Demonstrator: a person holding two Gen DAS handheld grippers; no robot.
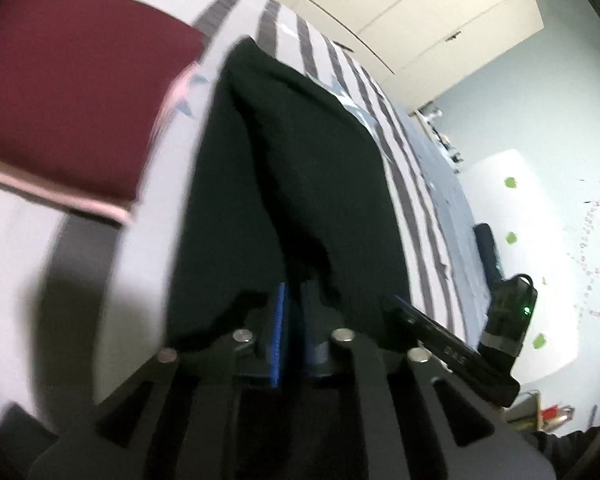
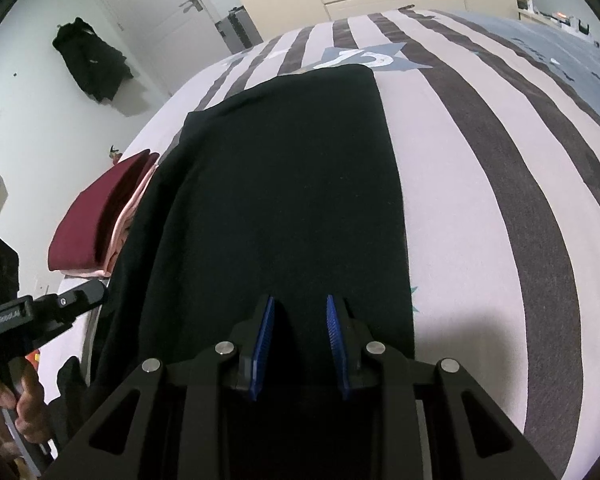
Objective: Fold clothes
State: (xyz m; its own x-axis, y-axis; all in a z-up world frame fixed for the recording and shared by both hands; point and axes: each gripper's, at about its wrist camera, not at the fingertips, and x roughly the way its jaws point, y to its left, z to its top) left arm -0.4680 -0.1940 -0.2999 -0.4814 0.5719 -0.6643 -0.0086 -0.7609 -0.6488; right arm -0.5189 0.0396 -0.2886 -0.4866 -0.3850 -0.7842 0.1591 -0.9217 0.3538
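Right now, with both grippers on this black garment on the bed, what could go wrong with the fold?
1. The left gripper pinches only a small bunch of the black garment; the cloth could slip out as it lifts.
2. The right gripper has fabric between its pads with a visible gap, so that edge may drag unevenly and crease.
3. The folded maroon stack lies close beside the garment; a sweep that way could knock it askew.

Black gripper frames [image 2: 300, 344], blue ribbed fingers [image 2: 262, 344], silver bolts.
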